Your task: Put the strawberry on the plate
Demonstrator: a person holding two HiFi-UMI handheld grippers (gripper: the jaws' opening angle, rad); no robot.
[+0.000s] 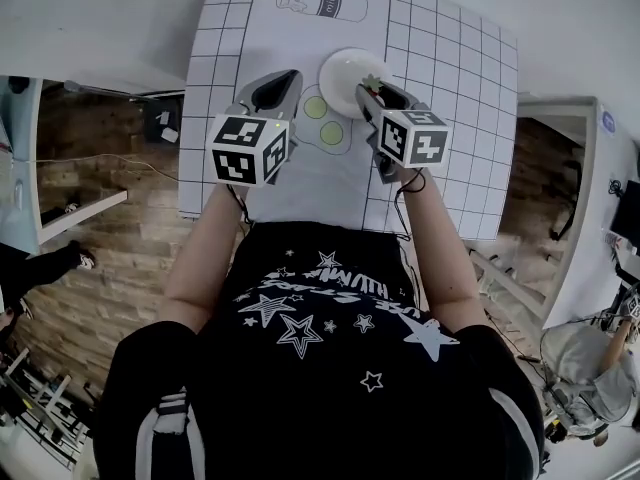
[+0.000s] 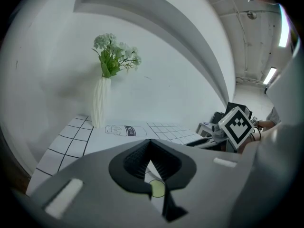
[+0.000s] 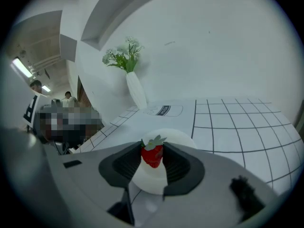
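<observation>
Pinched the strawberry [image 3: 153, 155] in the right gripper [image 3: 153, 148], jaws pressed on both its sides, leaves up. Hung at the right edge of the white plate [image 1: 340, 73]; could not tell whether touching it. Held the left gripper [image 2: 151, 144] just left of the plate, jaws pressed together at the tips on nothing, over green circles [image 1: 316, 108] printed on the gridded surface [image 1: 450, 118]. Saw a vase [image 2: 99, 103] of flowers at the far wall

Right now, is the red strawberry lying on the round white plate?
No, the right gripper holds the strawberry between its jaws, off the plate.
</observation>
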